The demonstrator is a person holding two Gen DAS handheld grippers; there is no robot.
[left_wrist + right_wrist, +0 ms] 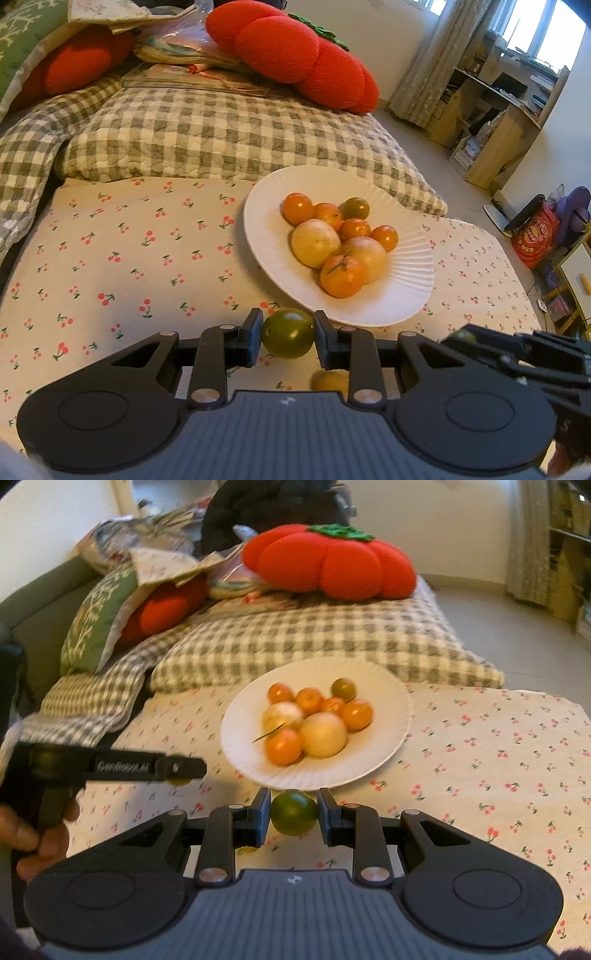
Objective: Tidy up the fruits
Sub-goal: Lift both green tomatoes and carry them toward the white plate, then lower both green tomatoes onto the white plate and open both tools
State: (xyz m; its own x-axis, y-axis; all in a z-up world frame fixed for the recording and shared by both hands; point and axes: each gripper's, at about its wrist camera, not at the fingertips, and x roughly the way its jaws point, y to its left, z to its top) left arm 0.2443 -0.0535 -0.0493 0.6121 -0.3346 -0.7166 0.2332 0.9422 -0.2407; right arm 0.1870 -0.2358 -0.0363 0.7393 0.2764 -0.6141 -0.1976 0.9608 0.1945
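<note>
A white fluted plate (406, 258) on the cherry-print sheet holds a pile of several orange, pale yellow and green fruits (332, 243). My left gripper (288, 338) is shut on a small green fruit (286, 330), held just in front of the plate's near rim. Below it a yellowish fruit (330, 382) lies on the sheet. In the right wrist view my right gripper (294, 818) is shut on another green fruit (293, 810), also just short of the plate (388, 701). The left gripper (192, 770) shows there at the left, held in a hand (40, 842).
A grey checked quilt (221, 136) lies behind the plate, with a red tomato-shaped cushion (295, 55) and other pillows on it. The bed's edge drops to the floor at the right, where a wooden shelf (509, 122) and a red bag (535, 236) stand.
</note>
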